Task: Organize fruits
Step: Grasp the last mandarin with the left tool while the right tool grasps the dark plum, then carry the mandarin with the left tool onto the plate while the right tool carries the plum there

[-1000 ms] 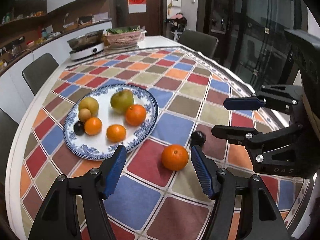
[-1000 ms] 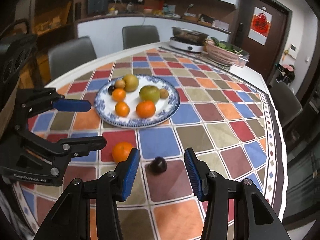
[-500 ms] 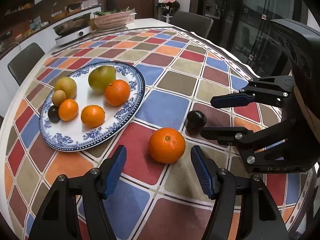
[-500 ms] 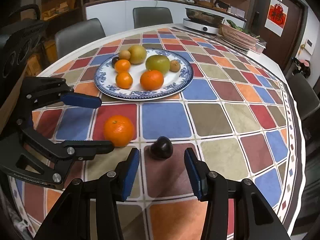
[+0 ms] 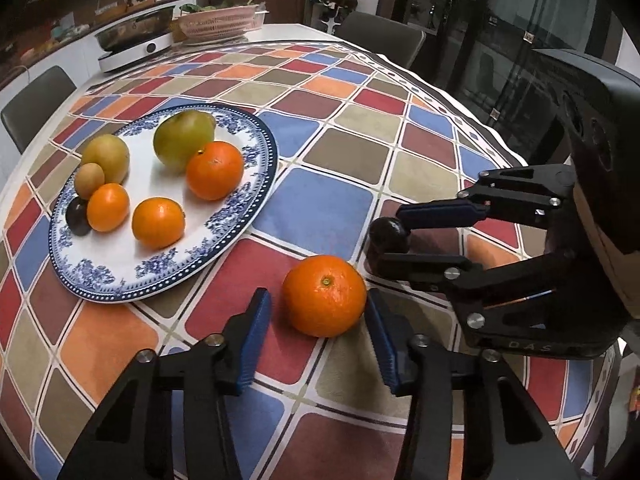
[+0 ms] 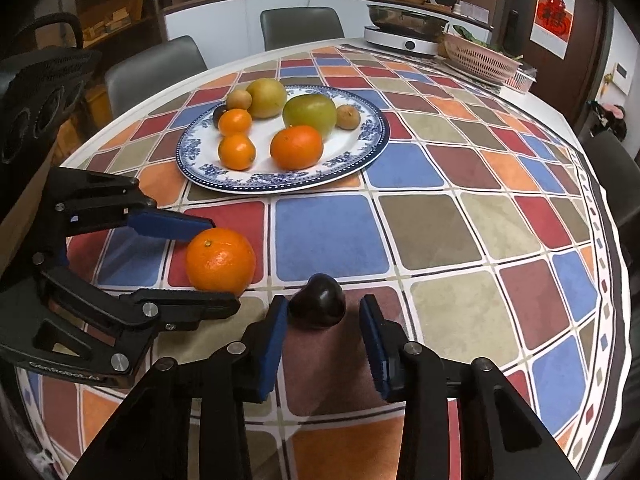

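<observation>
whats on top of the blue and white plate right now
The plate holds three oranges, a green fruit, a yellow one, two small brown ones and a dark one, mostly hidden. Anything behind them is covered.

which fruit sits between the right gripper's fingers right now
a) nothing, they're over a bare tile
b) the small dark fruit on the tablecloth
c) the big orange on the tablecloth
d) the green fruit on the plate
b: in the right wrist view the small dark fruit lies on the tablecloth between the right gripper fingers, while the big orange sits between the left gripper fingers.
</observation>
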`<state>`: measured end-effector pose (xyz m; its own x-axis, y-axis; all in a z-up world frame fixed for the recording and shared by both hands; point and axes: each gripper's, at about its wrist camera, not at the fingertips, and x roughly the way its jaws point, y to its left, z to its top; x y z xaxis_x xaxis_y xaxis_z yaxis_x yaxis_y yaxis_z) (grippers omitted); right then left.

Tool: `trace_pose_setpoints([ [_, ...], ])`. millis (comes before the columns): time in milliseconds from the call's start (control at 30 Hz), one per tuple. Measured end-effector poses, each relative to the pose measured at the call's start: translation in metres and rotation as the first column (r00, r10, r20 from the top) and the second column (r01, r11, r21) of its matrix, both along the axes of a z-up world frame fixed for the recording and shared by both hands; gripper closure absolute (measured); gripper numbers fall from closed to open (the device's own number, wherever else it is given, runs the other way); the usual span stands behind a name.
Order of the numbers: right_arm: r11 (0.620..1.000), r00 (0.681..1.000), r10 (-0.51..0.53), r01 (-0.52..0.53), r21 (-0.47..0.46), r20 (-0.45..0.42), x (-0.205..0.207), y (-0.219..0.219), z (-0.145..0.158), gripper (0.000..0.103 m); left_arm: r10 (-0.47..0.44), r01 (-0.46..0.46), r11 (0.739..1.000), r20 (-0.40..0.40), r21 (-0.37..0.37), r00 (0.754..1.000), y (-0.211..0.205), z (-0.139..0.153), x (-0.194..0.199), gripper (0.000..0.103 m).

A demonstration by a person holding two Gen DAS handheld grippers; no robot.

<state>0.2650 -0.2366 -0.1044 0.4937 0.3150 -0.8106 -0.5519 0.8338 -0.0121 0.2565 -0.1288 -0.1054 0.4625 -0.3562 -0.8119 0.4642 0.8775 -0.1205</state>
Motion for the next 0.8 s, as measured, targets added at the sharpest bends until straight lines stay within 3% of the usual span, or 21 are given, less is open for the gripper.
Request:
trace_pose_setpoints([
  [133, 1.0, 1.0, 0.005, -0.005, 0.009, -0.003, 0.0, 0.002, -0.001, 0.074, -0.007, 0.007, 1.0, 0.009, 0.009, 1.0, -0.002, 0.001, -0.002, 0.062],
  [400, 1.0, 1.0, -0.019, 0.019, 0.02, 0.02, -0.005, 0.0, 0.003, 0.074, 0.006, -0.006, 1.0, 0.017, -0.007, 1.0, 0.0, 0.008, -0.006, 0.062],
  [800, 0.996, 0.996, -0.063, 0.058, 0.067, 0.067, -0.025, 0.002, 0.034, 0.074, 0.025, -0.022, 0.999, 0.075, -0.04, 0.997, 0.012, 0.037, -0.025, 0.062],
])
